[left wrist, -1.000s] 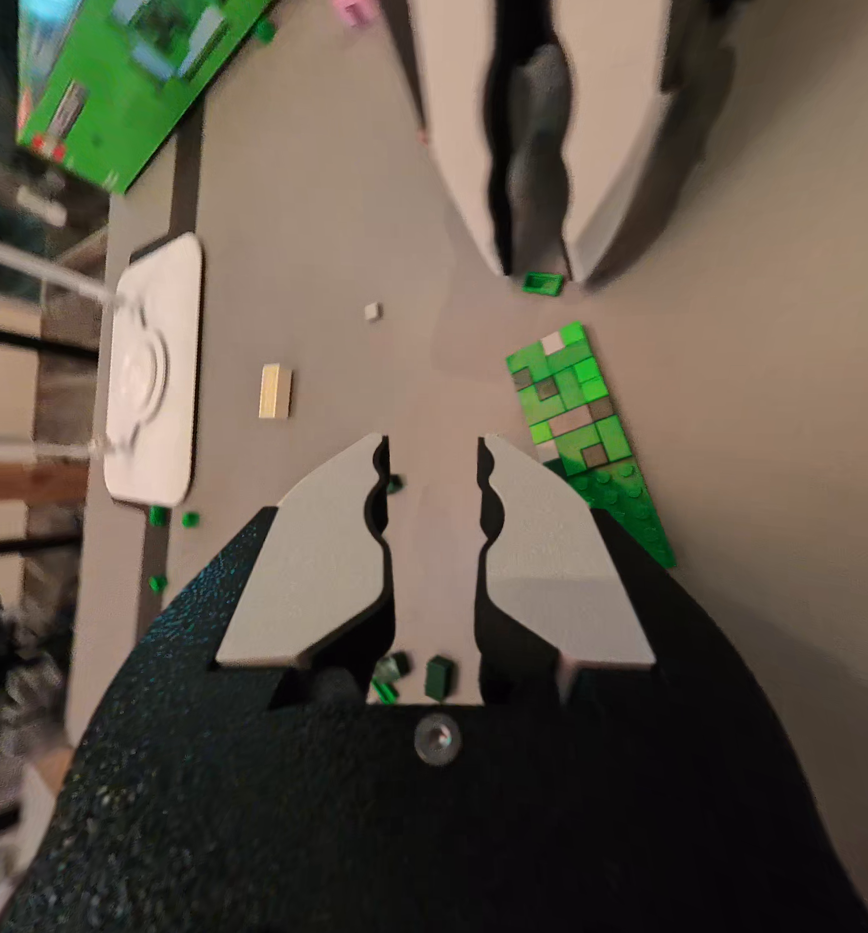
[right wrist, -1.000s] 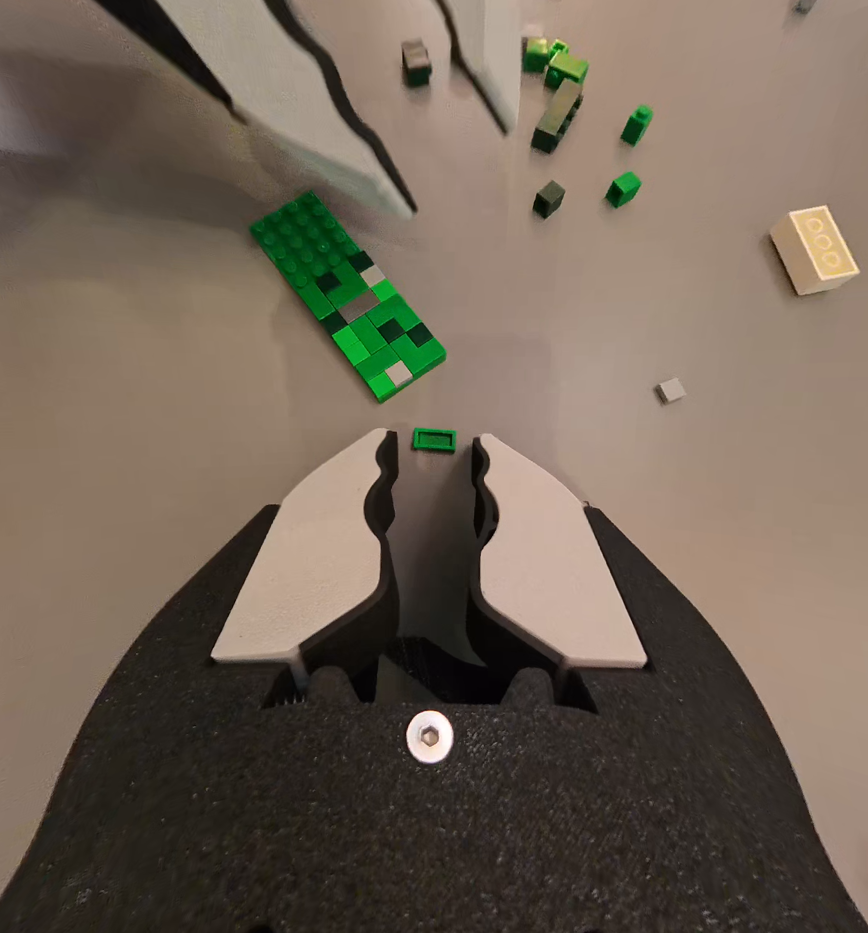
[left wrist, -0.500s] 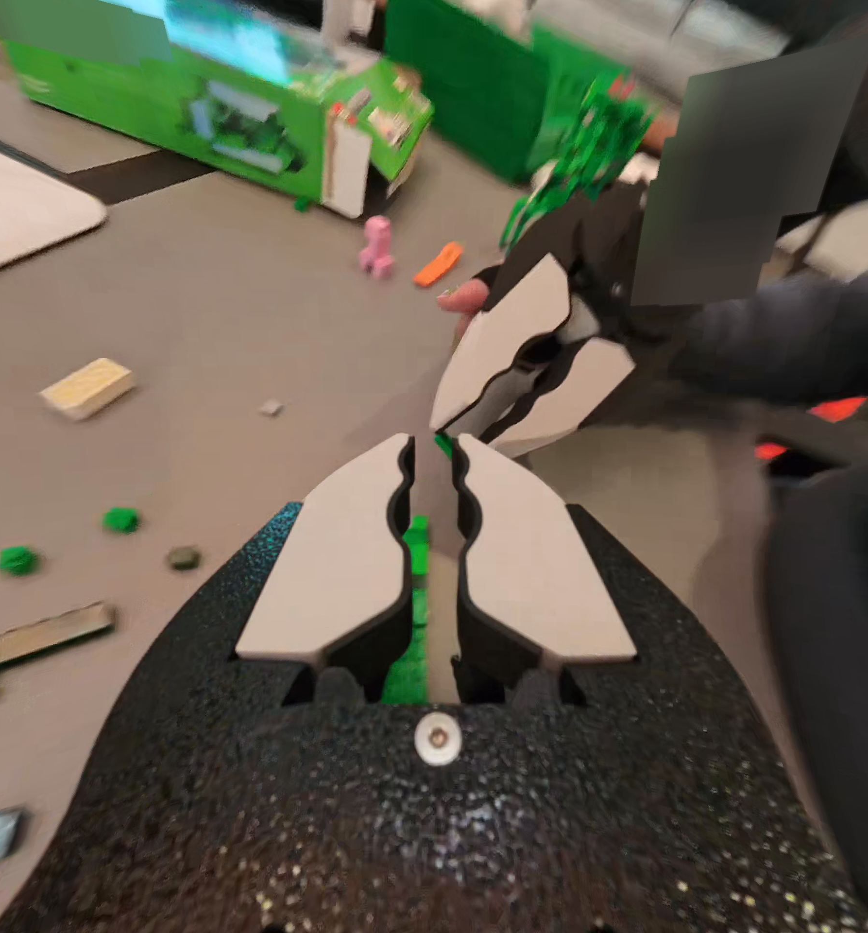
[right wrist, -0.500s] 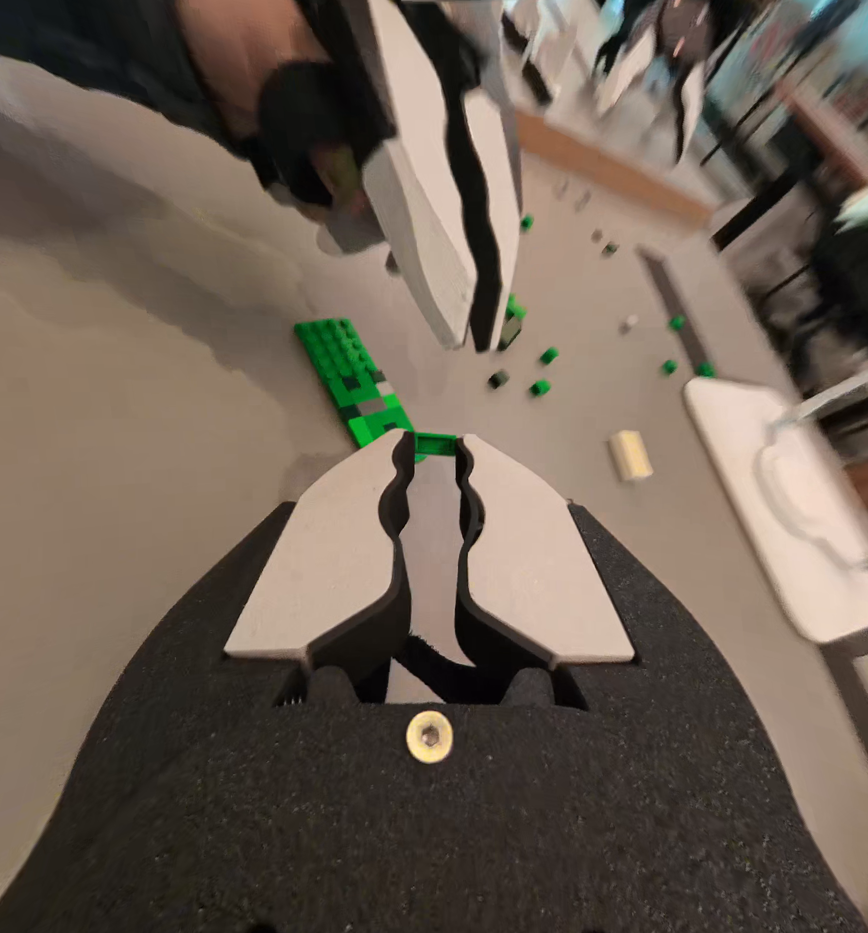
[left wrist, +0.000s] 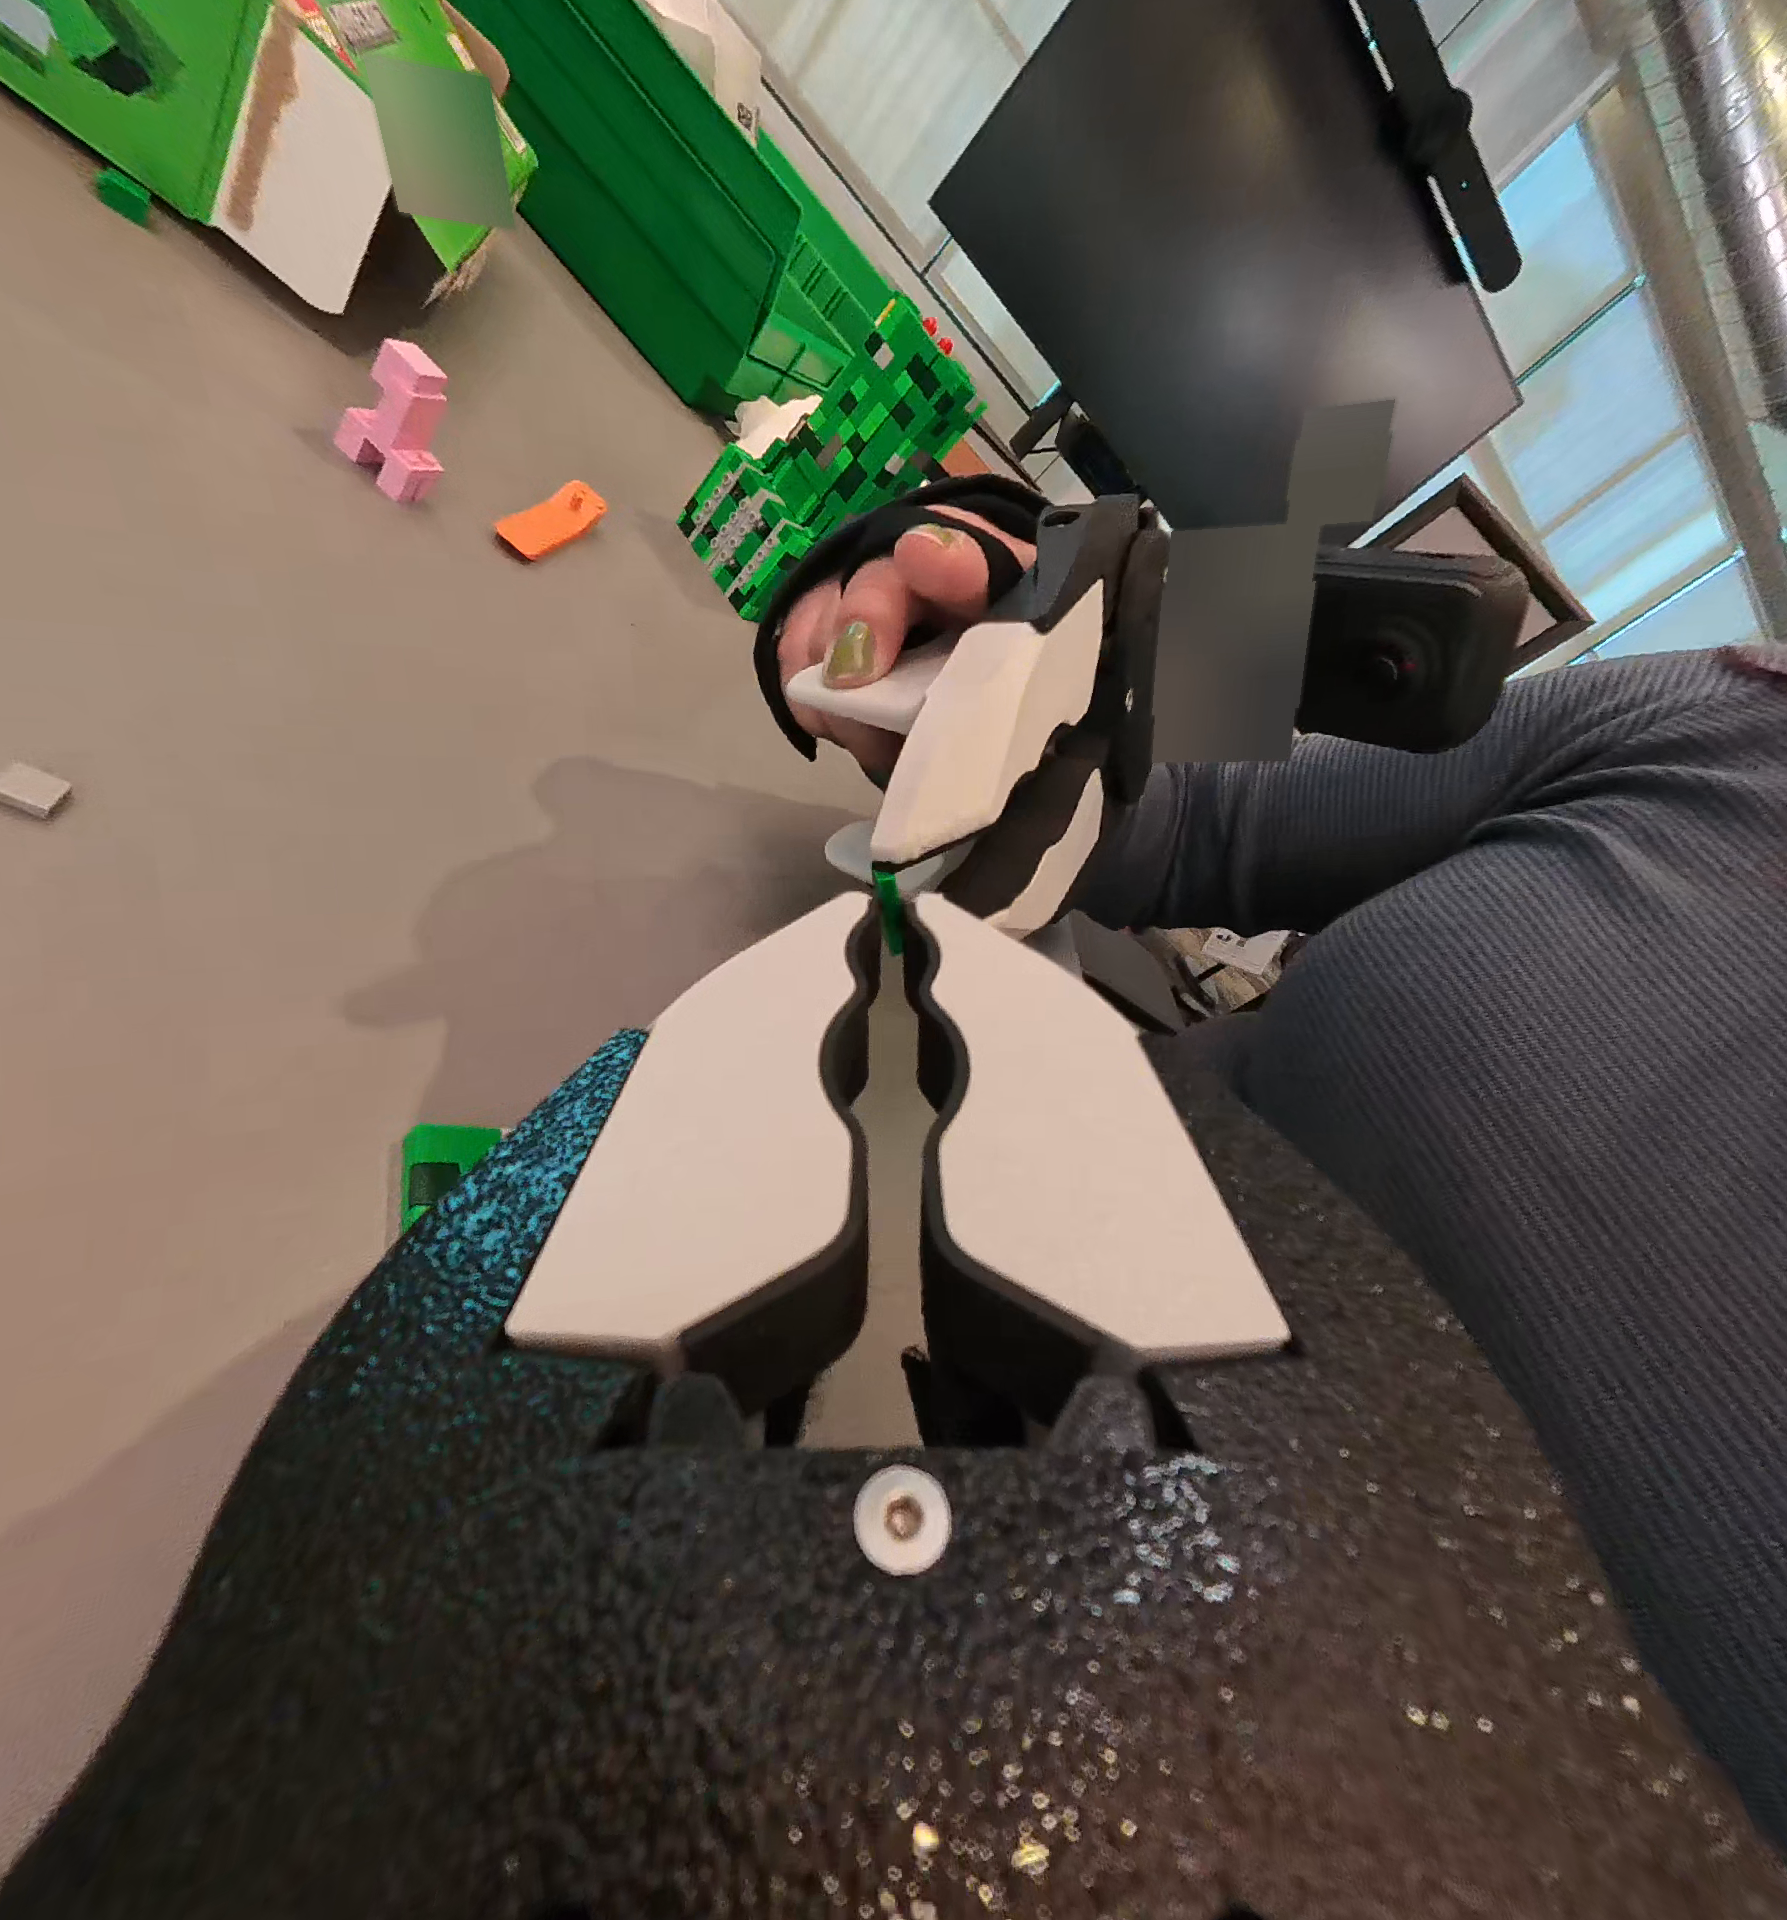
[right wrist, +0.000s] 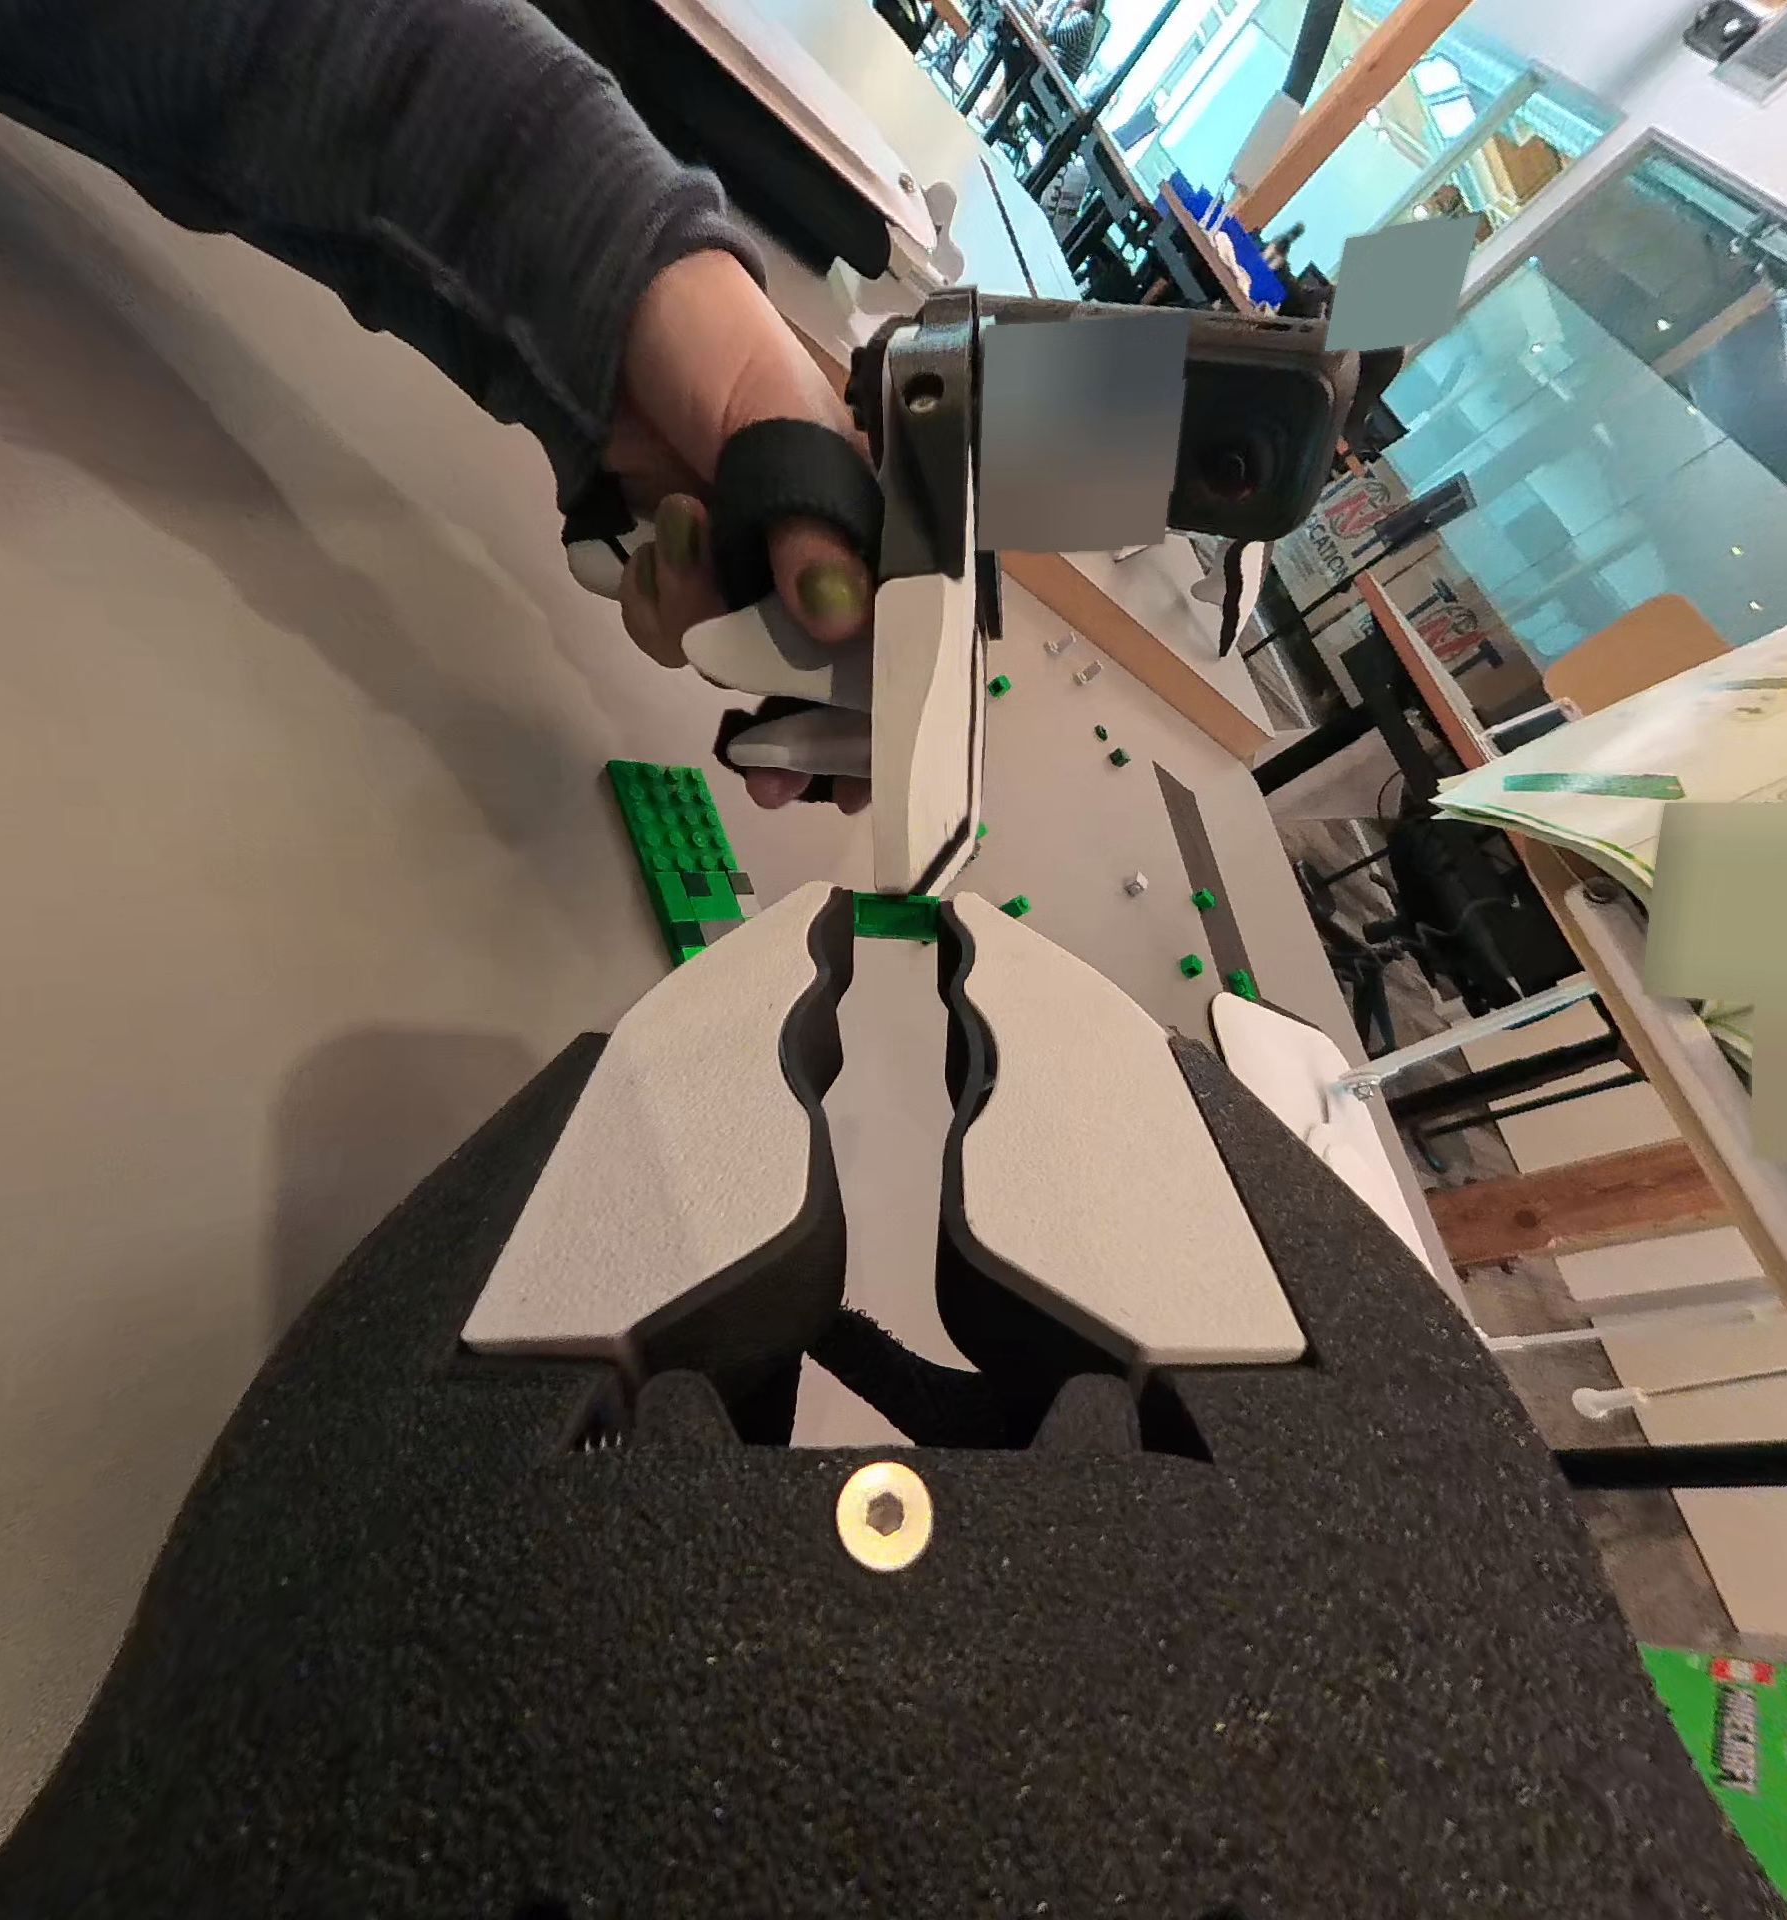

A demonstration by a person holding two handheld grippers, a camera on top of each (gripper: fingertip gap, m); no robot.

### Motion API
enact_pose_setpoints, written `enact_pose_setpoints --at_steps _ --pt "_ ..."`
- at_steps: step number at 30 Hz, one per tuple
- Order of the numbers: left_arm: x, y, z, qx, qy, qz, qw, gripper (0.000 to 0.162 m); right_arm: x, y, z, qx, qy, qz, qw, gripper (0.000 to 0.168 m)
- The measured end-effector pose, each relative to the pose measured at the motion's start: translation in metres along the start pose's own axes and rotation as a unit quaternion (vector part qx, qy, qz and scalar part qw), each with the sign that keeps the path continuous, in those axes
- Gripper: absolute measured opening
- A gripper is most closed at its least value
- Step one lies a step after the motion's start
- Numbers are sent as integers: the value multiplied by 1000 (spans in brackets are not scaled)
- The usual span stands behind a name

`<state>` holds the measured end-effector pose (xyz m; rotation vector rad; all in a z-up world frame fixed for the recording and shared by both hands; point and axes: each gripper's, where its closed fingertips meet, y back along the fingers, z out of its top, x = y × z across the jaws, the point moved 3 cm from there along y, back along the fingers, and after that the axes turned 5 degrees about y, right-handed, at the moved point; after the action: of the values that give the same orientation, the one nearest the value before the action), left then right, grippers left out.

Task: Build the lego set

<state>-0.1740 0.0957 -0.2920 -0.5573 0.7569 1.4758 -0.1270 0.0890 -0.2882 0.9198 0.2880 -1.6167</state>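
a small green tile (right wrist: 895, 917) is clamped between the fingertips of the right gripper (right wrist: 895, 914), raised above the grey table (right wrist: 193, 727). the left gripper (left wrist: 889, 920) is nearly closed, and the same tile (left wrist: 890, 914) is seen edge-on at its tips; whether it is actually gripped there cannot be told. the green base plate (right wrist: 673, 831) is left lying on the table below.

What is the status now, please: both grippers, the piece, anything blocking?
Right gripper shut on small green tile, lifted off table. Left gripper tips pinching the same tile's edge. Green plate lies flat below. Nothing in the way.
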Motion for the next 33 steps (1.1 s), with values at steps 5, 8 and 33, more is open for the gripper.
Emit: enact_pose_setpoints --at_steps 5,8,33 --pt "6 1 -5 22 -37 34 998 2 -4 0 1 -17 -18 -20 999 15" --pt "11 6 -3 24 -78 73 994 2 -3 -2 -10 -5 -71 -8 997 27" --pt "68 84 -50 467 -643 261 548 3 3 -14 -41 56 -206 97 972 27"
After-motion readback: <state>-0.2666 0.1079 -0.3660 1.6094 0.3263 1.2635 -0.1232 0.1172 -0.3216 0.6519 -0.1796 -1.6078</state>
